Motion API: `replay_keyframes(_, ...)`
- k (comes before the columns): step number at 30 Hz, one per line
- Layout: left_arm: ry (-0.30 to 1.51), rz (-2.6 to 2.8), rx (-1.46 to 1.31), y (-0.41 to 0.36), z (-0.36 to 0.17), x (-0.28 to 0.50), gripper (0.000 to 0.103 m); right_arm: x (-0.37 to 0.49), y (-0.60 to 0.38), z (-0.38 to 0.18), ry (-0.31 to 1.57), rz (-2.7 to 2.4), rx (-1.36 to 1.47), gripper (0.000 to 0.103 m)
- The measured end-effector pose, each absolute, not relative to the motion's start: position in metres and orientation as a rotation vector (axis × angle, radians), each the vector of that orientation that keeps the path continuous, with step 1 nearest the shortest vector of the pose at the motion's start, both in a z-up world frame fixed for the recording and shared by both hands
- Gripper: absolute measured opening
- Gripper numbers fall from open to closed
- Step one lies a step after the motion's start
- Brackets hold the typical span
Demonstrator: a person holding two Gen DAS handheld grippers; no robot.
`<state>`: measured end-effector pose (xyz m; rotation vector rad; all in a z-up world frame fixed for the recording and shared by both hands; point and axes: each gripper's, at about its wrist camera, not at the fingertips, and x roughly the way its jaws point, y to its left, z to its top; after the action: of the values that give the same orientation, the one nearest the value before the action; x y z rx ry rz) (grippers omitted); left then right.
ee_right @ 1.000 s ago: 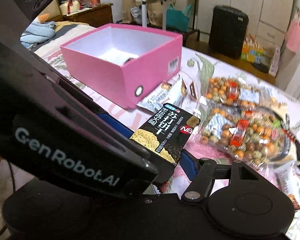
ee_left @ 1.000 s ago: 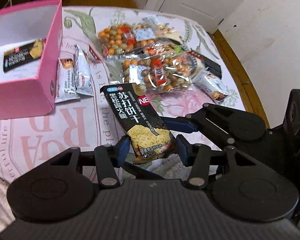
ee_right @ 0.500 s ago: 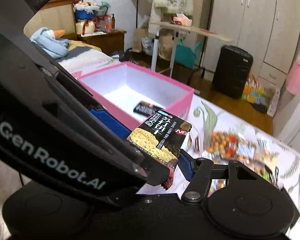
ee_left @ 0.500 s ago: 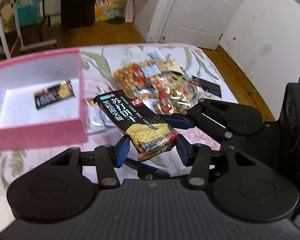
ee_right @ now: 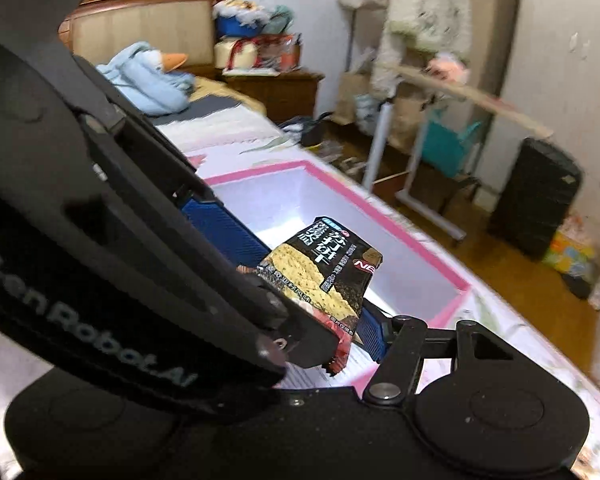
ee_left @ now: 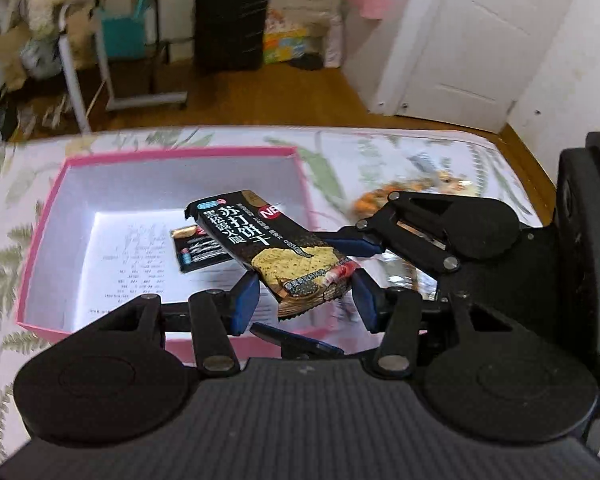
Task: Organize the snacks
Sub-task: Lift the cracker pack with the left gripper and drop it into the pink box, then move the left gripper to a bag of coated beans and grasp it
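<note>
While held over the pink box, the black cracker packet tilts.

A black cracker packet printed with white Chinese characters and a cracker picture is hanging tilted in the air above the pink box, its top end pointing over the white interior. A second, similar black packet is lying flat on the box's floor, partly hidden beneath the raised one.
</note>
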<state>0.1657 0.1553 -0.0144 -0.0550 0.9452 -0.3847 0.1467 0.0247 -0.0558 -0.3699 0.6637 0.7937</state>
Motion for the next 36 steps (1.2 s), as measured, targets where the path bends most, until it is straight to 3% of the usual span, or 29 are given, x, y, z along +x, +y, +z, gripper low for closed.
replay_keyframes(7, 1.092, -0.353, -0.247, 0.188, -0.065, 0.218, 0.048, 0.198, 0.05, -0.085, 0.795, 0.874, -0.438, 0.067)
replay_keyframes(12, 1.139, -0.292, -0.352, 0.195, -0.091, 0.223, 0.052, 0.204, 0.054, -0.089, 0.856, 0.821, -0.441, 0.074)
replay_keyframes(27, 0.996, -0.294, -0.222, 0.175, -0.007, 0.154, 0.062, 0.143, -0.062, -0.017, 0.839, 0.632, -0.172, 0.079)
replay_keyframes(30, 0.996, -0.327, -0.154, 0.159, 0.01, 0.14, 0.062, 0.126, -0.086, -0.008, 0.85, 0.603, -0.198, 0.086)
replay_keyframes(36, 1.001, -0.421, -0.087, 0.122, 0.034, 0.117, 0.062, 0.105, -0.127, 0.013, 0.884, 0.522, -0.286, 0.087)
